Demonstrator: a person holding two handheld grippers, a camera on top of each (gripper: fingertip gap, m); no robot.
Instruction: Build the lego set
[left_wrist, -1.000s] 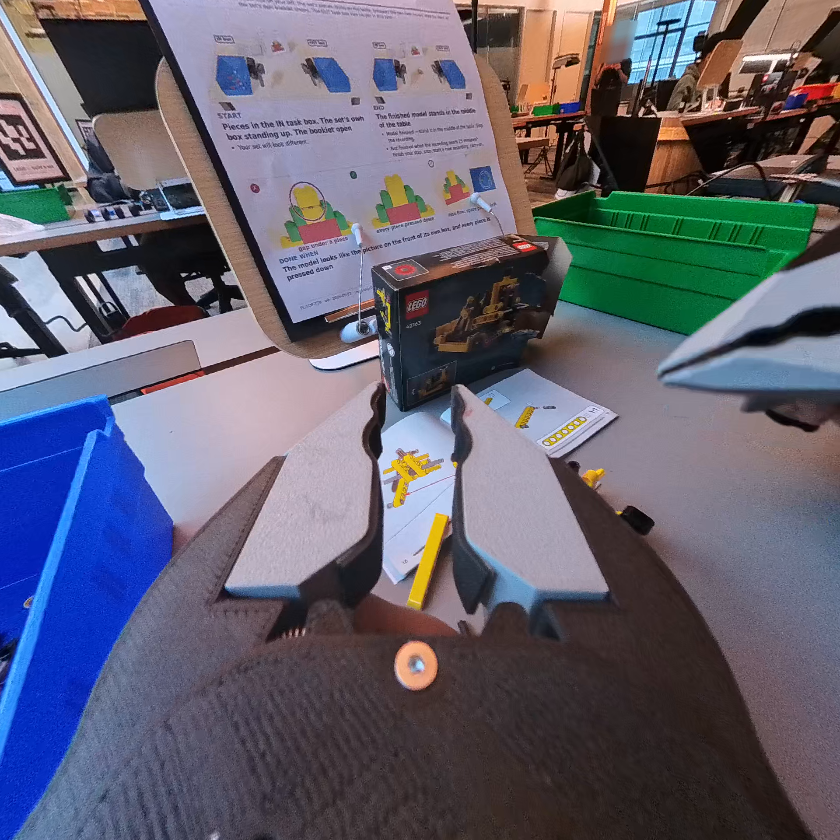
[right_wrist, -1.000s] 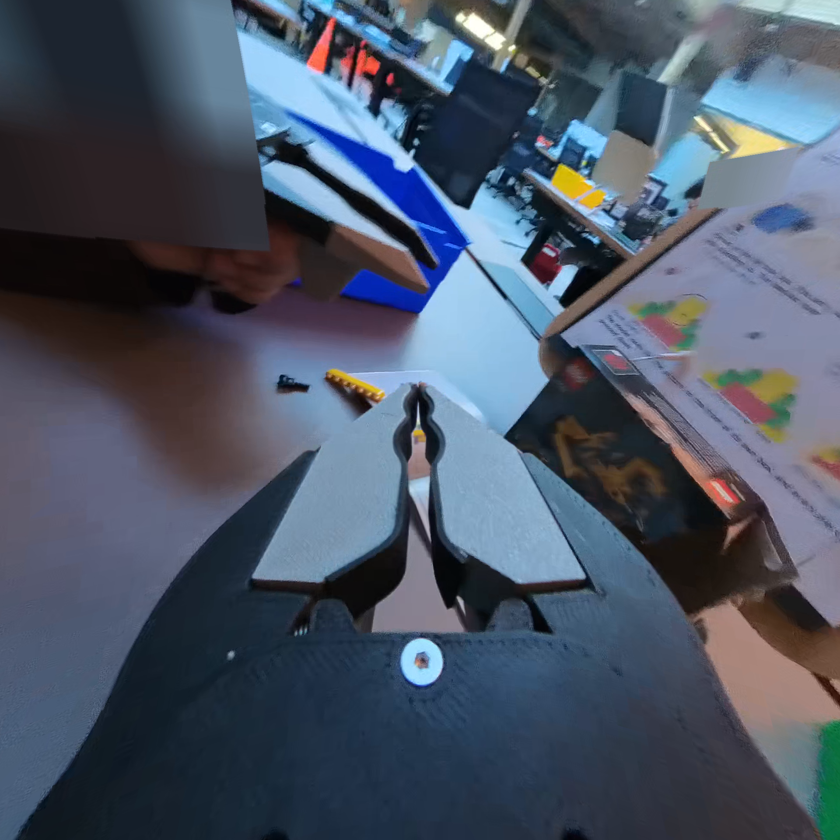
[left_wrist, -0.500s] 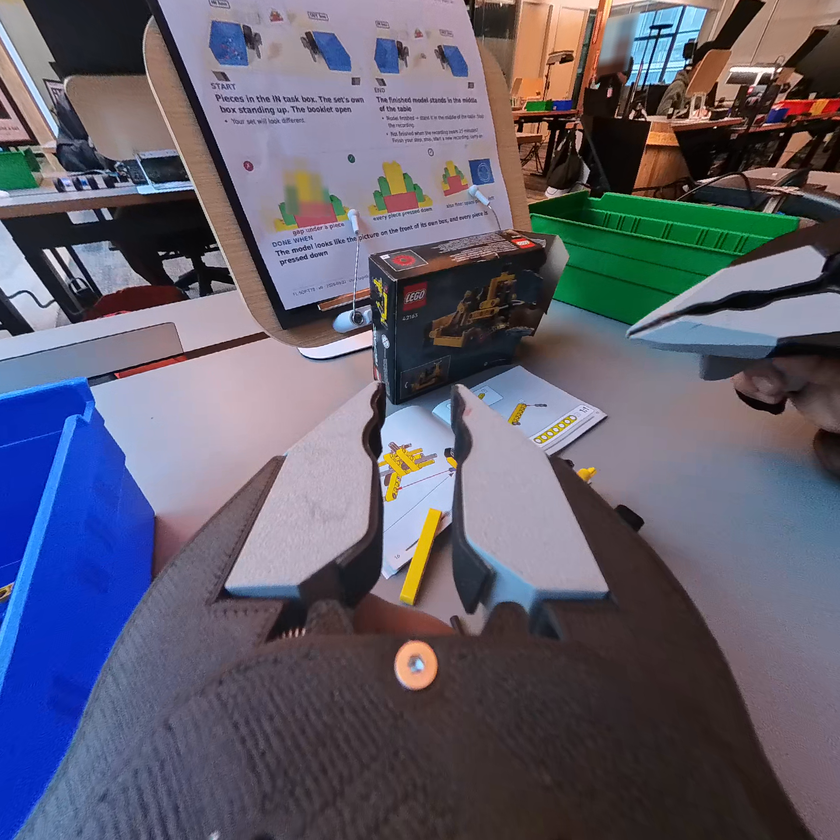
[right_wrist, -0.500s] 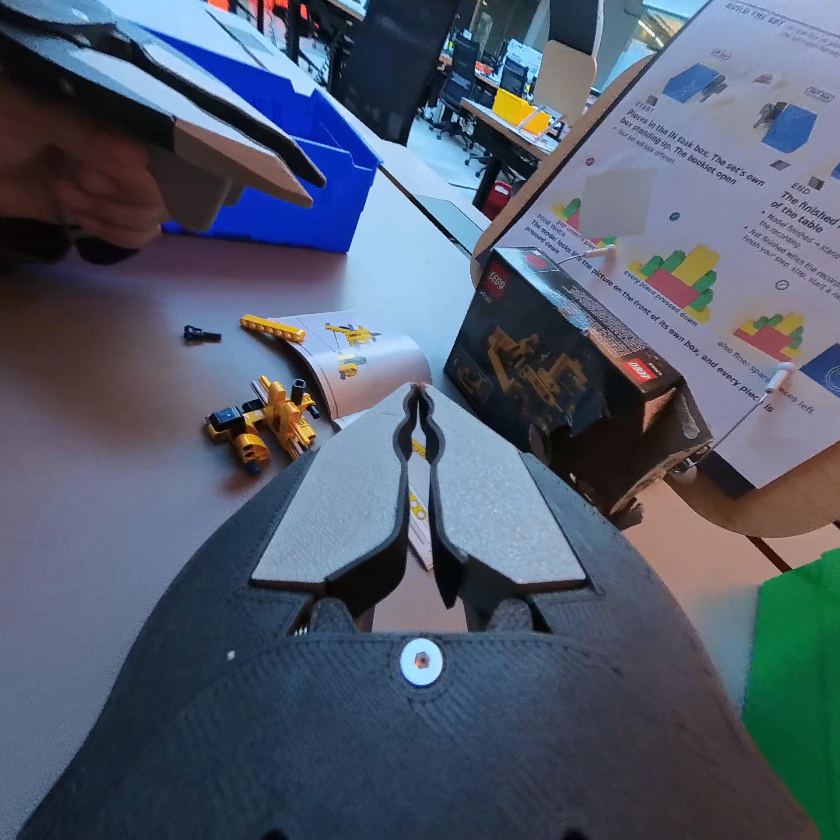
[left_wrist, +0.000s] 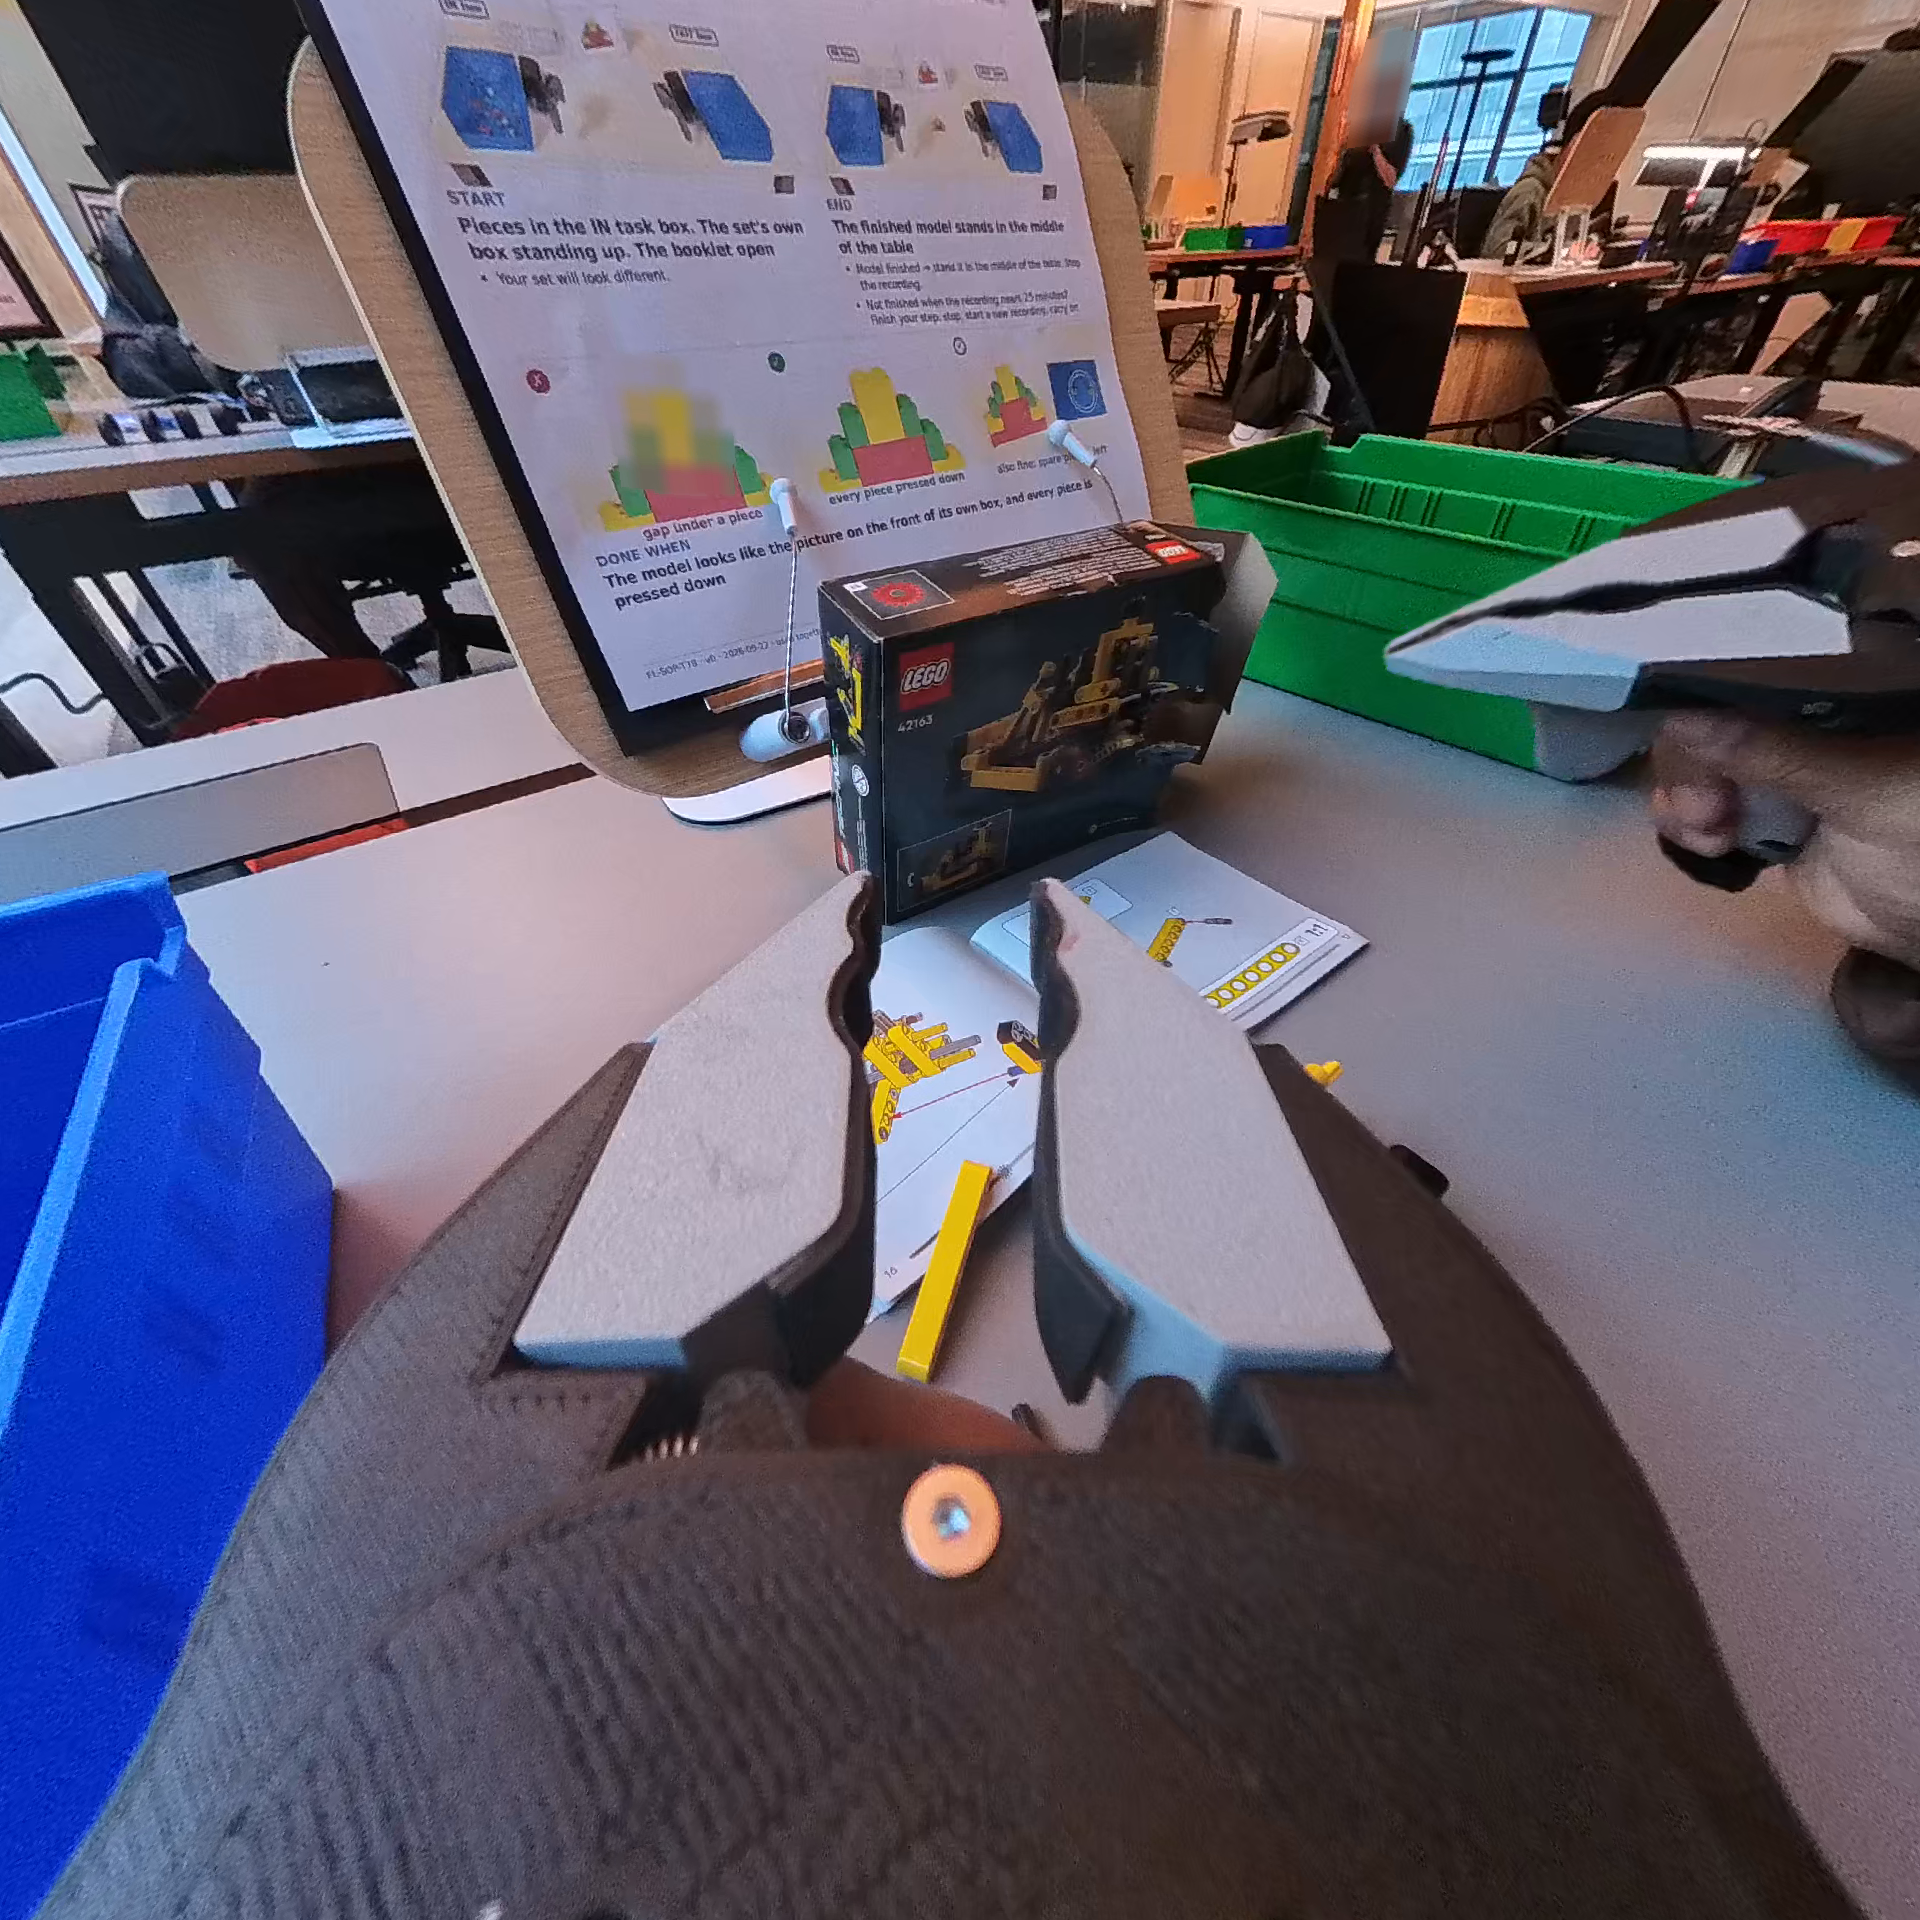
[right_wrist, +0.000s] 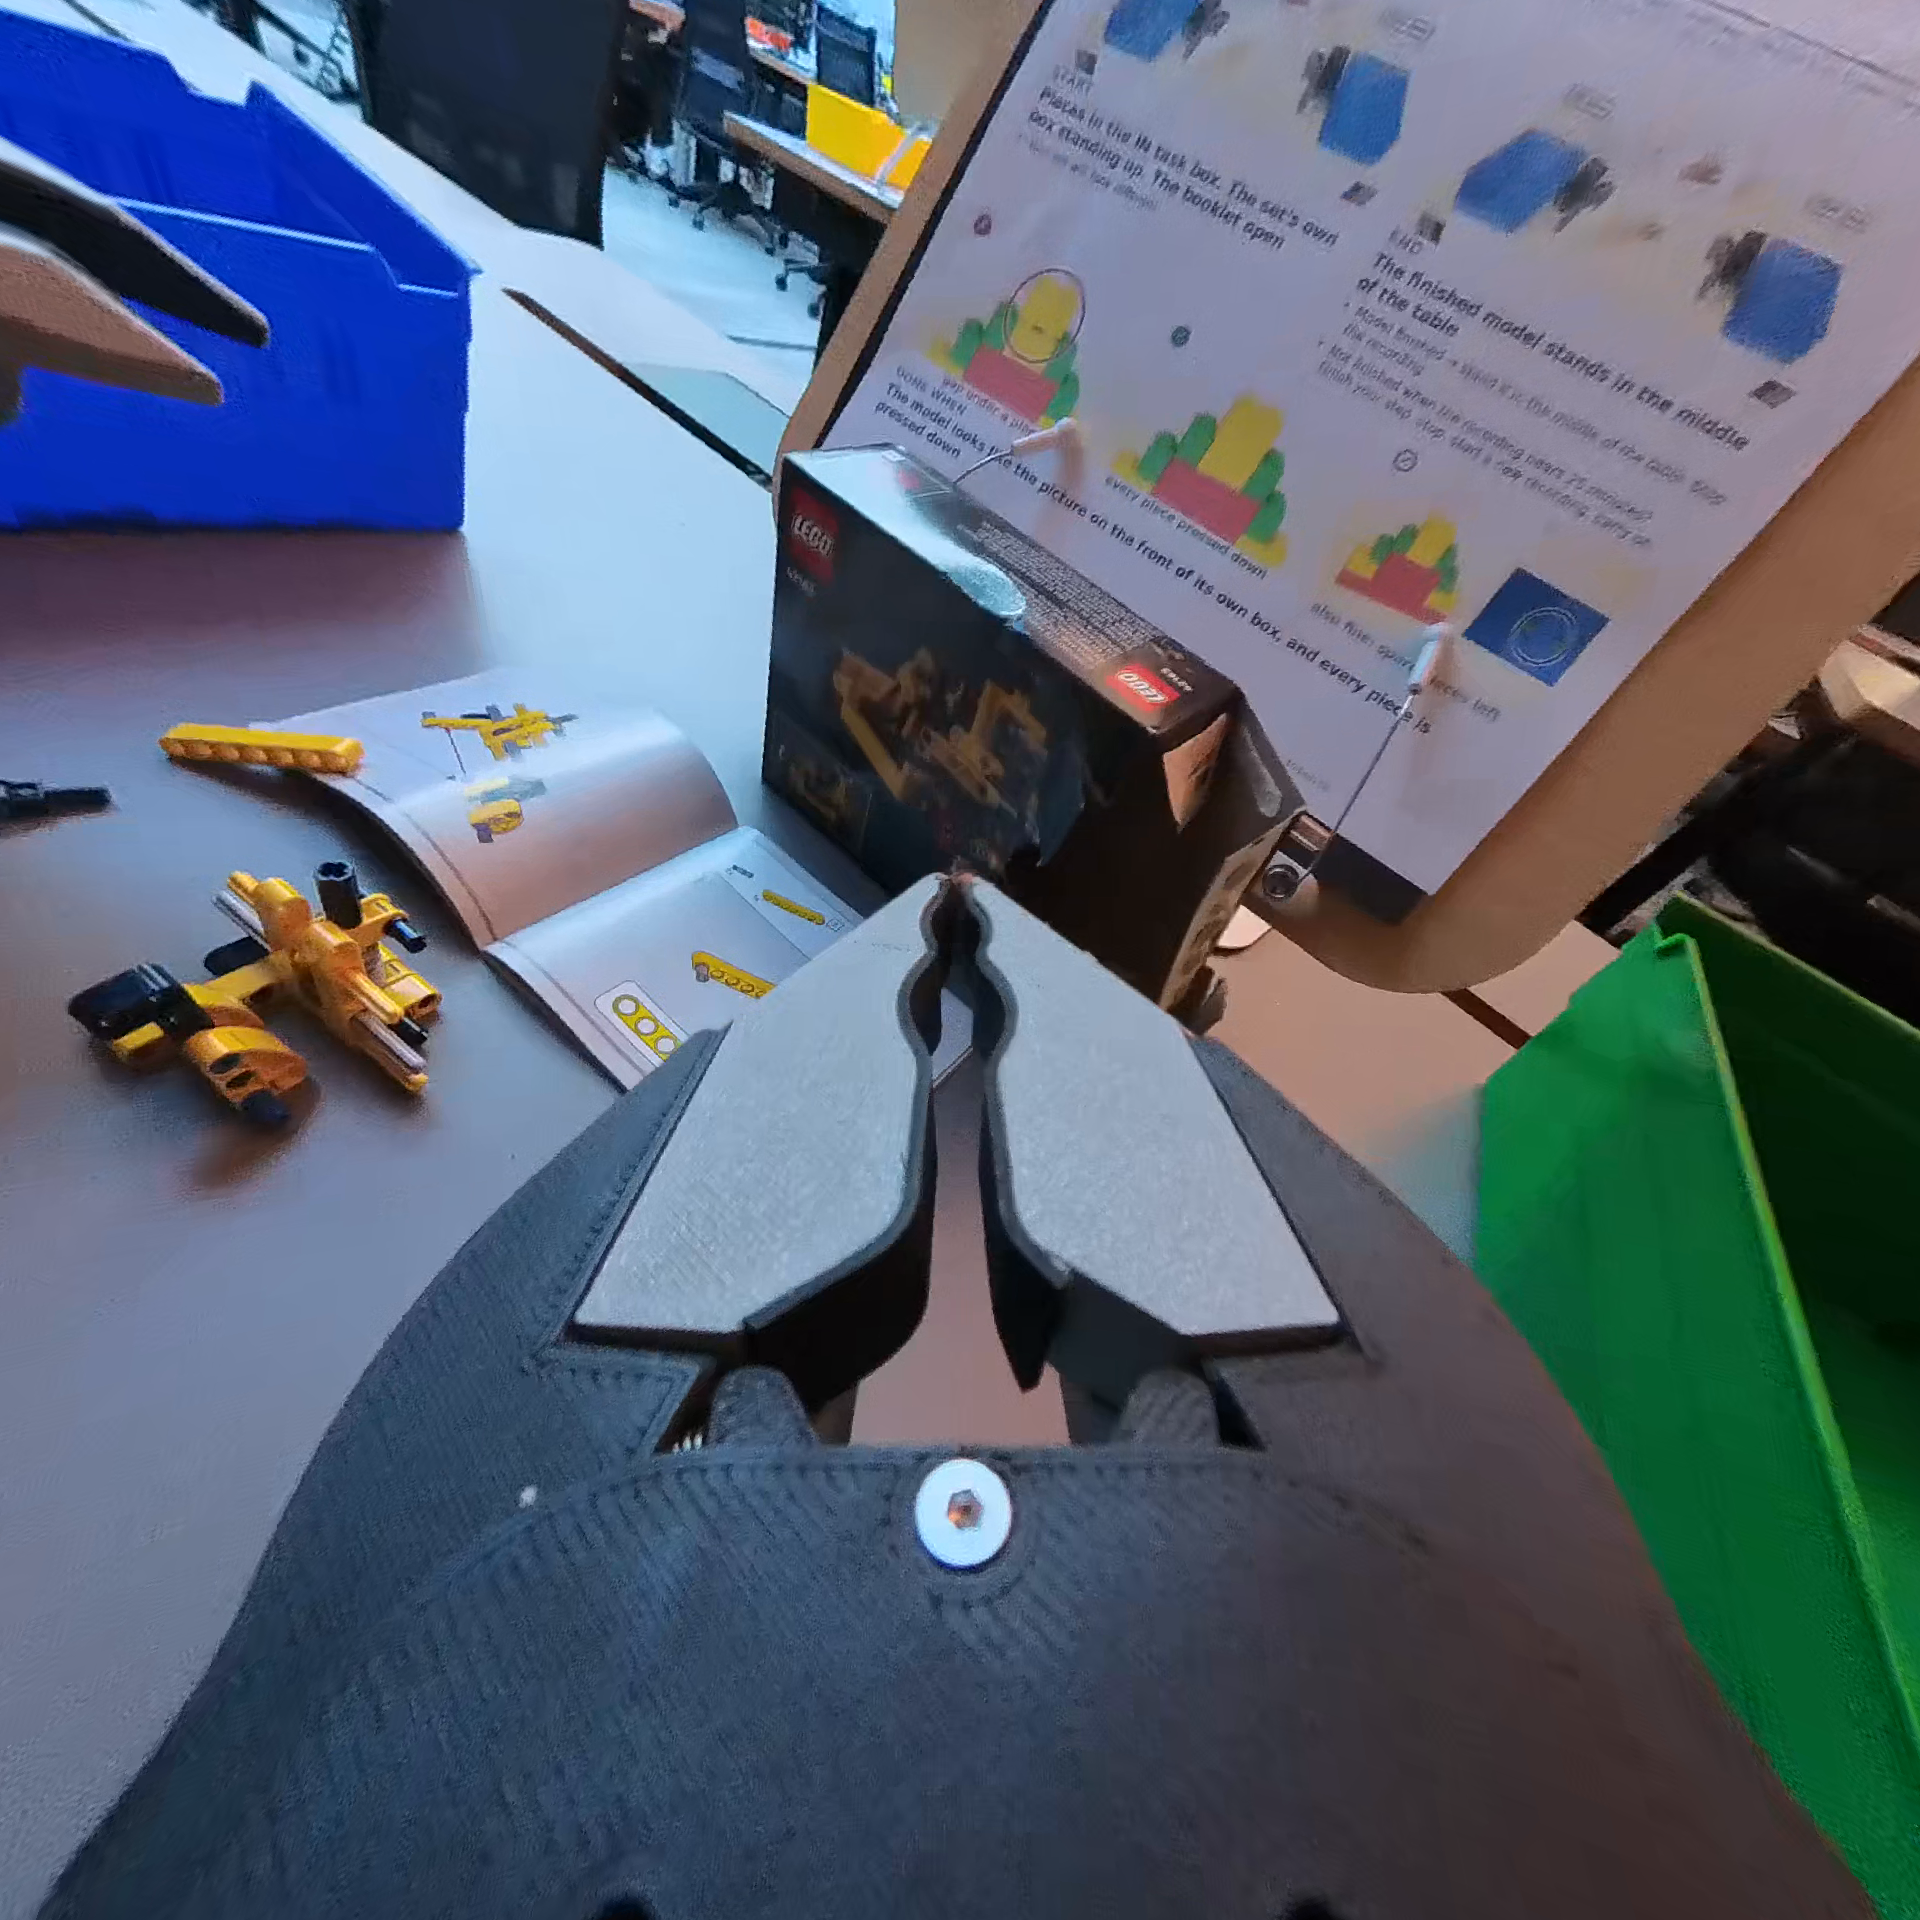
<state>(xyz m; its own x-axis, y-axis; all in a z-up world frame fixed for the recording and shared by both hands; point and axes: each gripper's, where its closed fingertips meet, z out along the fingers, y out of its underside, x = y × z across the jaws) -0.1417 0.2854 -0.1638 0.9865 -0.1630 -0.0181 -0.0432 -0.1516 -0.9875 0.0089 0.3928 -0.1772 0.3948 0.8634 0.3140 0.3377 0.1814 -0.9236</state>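
the left tool (left_wrist: 951, 914) hangs narrowly parted and empty over the long yellow plastic beam (left_wrist: 943, 1257) on the open paper booklet (right_wrist: 582, 821). the right tool (right_wrist: 954, 883), pinched closed on nothing, hovers right of the half-built yellow model (right_wrist: 260, 987) on the grey tabletop (right_wrist: 260, 1299). likely next: lower and grip the beam.

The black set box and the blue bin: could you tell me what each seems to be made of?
Black set box: likely printed cardboard, slightly glossy, with a creased, torn-open end flap. Blue bin: apparently moulded plastic, smooth and uniformly coloured with a stepped rim.
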